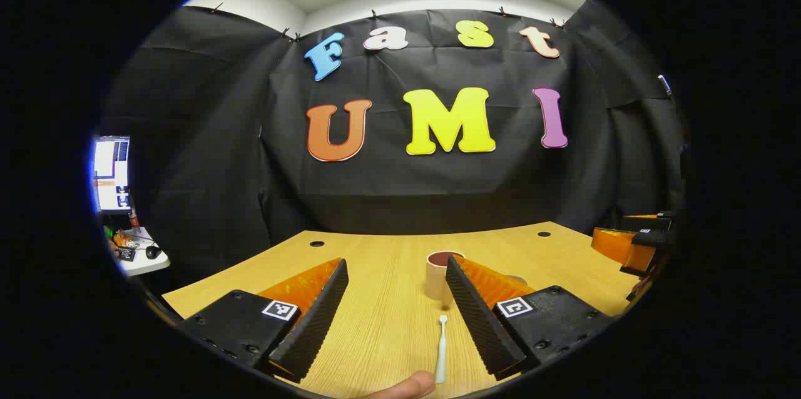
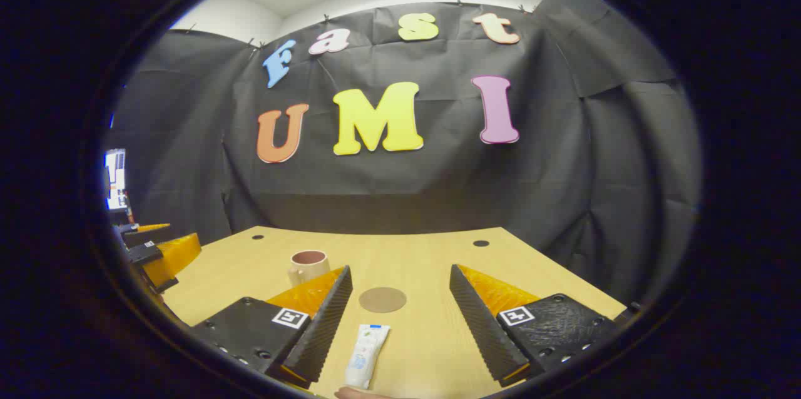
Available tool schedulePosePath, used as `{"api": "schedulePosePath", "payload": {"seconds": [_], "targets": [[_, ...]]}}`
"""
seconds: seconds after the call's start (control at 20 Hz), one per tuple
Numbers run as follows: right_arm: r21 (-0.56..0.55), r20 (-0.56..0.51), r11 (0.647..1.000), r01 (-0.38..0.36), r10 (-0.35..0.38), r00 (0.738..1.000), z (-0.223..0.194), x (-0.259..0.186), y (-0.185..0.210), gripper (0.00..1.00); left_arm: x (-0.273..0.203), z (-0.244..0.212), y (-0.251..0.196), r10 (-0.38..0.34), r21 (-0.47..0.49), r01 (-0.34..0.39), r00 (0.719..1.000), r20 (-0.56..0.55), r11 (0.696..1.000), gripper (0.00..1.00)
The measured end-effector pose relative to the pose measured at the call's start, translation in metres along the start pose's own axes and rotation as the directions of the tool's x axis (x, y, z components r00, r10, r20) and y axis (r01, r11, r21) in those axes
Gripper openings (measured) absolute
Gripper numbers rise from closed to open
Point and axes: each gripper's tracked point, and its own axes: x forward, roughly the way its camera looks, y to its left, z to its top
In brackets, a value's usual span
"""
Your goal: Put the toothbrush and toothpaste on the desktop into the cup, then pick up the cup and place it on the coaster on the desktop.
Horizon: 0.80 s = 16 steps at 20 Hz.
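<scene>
Left claw (image 1: 394, 318): mine, spread wide, grasping nothing, hovering over the desk (image 1: 375, 249).
Right claw (image 2: 400, 318): also spread wide and empty.
Toothbrush (image 1: 442, 349): lies flat between my left fingers, head toward the cup (image 1: 443, 274).
Toothpaste (image 2: 367, 346): lies flat between my right fingers, near the coaster (image 2: 382, 299).
Risk: the brush is thin, smooth and low on the desk; I judge my ridged pads could pinch it off-centre and flick it away. The soft tube may buckle, and the light cup could tip.
Shapes: round beige cup with a handle, flat round coaster, wood-grain desk.
</scene>
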Motion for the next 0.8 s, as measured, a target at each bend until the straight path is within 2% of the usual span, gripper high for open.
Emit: {"api": "schedulePosePath", "payload": {"seconds": [0.05, 0.1, 0.15, 0.35, 0.45, 0.8], "targets": [[-0.015, 0.001, 1.0, -0.006, 0.006, 1.0, 0.0, -0.002, 0.001, 0.92, -0.001, 0.0, 0.0, 0.0, 0.003, 0.0, 1.0, 0.001, 1.0, 0.99], [-0.018, 0.001, 1.0, -0.012, 0.012, 1.0, 0.001, -0.003, 0.003, 0.98, 0.0, 0.001, -0.003, -0.005, 0.003, 0.005, 1.0, -0.001, 1.0, 0.99], [-0.012, 0.005, 1.0, -0.013, 0.013, 1.0, 0.004, -0.005, 0.003, 0.95, 0.001, -0.001, -0.006, -0.014, 0.0, 0.014, 1.0, -0.011, 1.0, 0.99], [0.007, 0.042, 1.0, 0.009, -0.009, 0.999, 0.014, -0.014, -0.003, 0.94, 0.001, -0.006, -0.018, -0.054, -0.022, 0.054, 0.998, -0.032, 0.998, 0.99], [0.004, 0.046, 1.0, 0.014, -0.014, 0.999, 0.014, -0.015, -0.003, 0.96, 0.0, -0.007, -0.016, -0.055, -0.031, 0.054, 0.998, -0.038, 0.998, 0.99], [-0.022, 0.03, 1.0, -0.003, 0.004, 1.0, 0.009, -0.017, 0.008, 0.95, -0.001, -0.014, -0.018, -0.07, -0.042, 0.068, 0.996, -0.055, 0.997, 1.0]]}}
